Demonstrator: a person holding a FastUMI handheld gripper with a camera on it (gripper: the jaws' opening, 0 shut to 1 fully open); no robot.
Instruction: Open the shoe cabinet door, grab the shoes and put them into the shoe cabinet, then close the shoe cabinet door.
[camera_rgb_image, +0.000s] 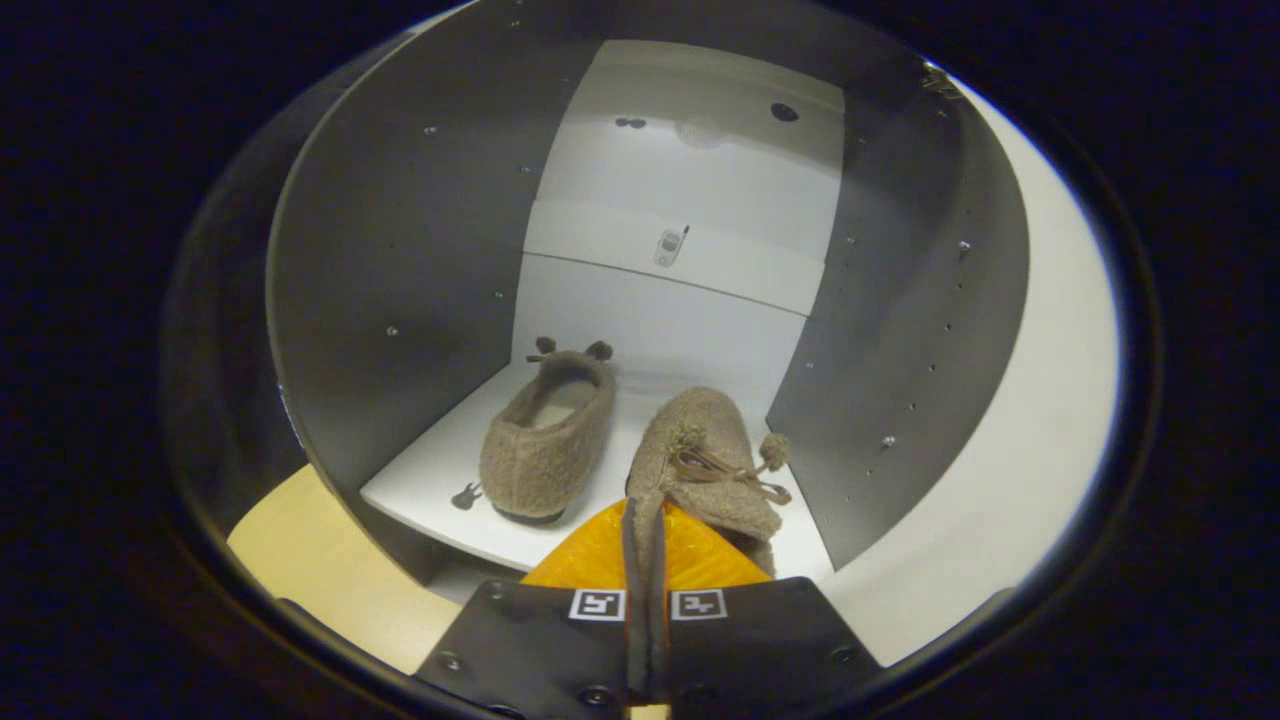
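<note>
A shoe cabinet (690, 190) with grey side walls and white inner panels stands open straight ahead, over a pale wooden floor (300, 560) that shows below and beside it. On its white lower shelf (430, 470) sit two fuzzy beige slippers. The left slipper (545, 440) stands free, well in on the shelf, its heel with two little ears turned toward the back wall. The right slipper (705, 455), with a brown cord bow and a pompom, lies nearer the front edge, just beside the first but apart from it.

As for progress, the door is evidently open, since the inside is in full view, though the door itself cannot be made out for certain. One slipper looks placed and let go; the second is on or just over the shelf — whether its sole has settled cannot be told. Left to do, by my reckoning: let go of this second slipper, draw back, and swing the door shut.

The gripper (645, 540) has its fingers drawn nearly together, with only a thin gap between them, and in that gap runs the dark rim of the right slipper — both fingers appear to pinch it.
</note>
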